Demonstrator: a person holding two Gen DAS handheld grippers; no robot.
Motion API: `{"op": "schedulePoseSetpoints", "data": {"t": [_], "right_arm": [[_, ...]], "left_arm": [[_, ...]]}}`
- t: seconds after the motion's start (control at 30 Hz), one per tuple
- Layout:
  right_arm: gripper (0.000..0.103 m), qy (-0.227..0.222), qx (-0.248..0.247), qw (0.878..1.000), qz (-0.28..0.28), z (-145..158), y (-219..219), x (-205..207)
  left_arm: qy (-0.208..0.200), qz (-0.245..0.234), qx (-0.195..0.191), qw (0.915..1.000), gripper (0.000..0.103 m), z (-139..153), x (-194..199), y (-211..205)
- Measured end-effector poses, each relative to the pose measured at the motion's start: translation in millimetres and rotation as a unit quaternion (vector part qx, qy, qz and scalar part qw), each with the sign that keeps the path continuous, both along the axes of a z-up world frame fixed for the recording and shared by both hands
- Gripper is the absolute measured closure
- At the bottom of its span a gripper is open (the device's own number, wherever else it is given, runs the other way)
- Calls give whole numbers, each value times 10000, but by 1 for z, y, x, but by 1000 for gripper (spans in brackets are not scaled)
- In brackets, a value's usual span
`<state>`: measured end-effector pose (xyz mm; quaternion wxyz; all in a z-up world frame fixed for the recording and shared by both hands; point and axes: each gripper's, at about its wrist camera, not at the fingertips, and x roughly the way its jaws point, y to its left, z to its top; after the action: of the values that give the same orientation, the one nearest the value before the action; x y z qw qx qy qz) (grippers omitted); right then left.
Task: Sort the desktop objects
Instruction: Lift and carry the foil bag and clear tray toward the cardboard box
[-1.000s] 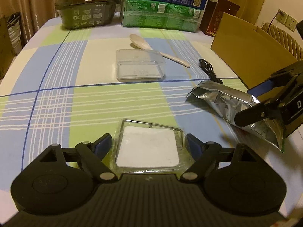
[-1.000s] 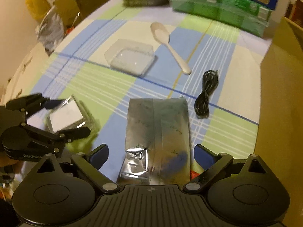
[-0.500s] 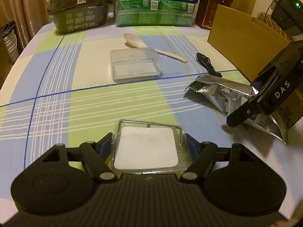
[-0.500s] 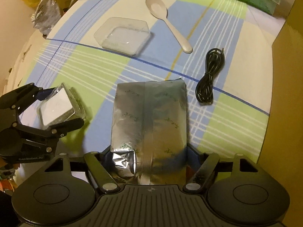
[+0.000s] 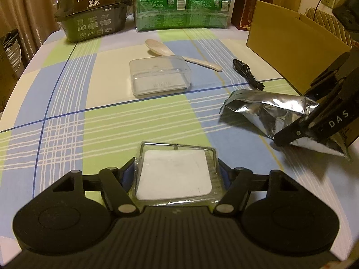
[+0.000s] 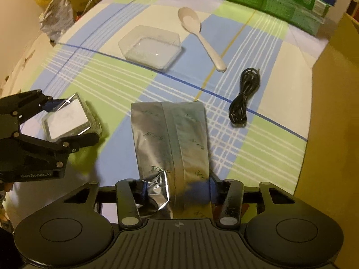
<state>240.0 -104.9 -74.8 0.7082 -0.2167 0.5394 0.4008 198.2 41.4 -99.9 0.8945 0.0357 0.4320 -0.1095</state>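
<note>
A small clear box with a white insert (image 5: 175,179) lies on the checked tablecloth close to me. My left gripper (image 5: 176,168) straddles it, jaws closing, blue pads against both of its sides. The right wrist view shows the same left gripper (image 6: 69,118) around the box (image 6: 67,118). A silver foil bag (image 6: 170,134) lies lengthwise before my right gripper (image 6: 177,188). Those jaws are closing on the bag's near end, and the foil crumples at the left pad. In the left wrist view the right gripper (image 5: 298,116) stands steeply over the bag (image 5: 264,107).
An empty clear plastic tub (image 5: 160,76) sits mid-table, with a white spoon (image 6: 202,35) behind it and a coiled black cable (image 6: 244,96) to the right. A cardboard box (image 5: 291,49) stands on the right. Green packs (image 5: 181,11) and a dark noodle carton (image 5: 89,15) line the back.
Both pairs of jaws have narrowed, the left onto the small box, the right onto the bag's near end. The foil has crumpled at the right gripper's left pad.
</note>
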Motion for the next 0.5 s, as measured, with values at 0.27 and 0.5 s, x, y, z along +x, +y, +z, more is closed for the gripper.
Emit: {"op": "schedulePoseSetpoints", "data": {"t": [0.27, 0.5], "right_arm": [[60, -77, 231, 9995, -205, 15, -17, -10], [60, -366, 513, 9977, -247, 36, -38, -33]], "left_arm": [[-141, -74, -70, 9998, 37, 12, -10, -6], [-271, -47, -115, 9996, 37, 23, -23, -13]]}}
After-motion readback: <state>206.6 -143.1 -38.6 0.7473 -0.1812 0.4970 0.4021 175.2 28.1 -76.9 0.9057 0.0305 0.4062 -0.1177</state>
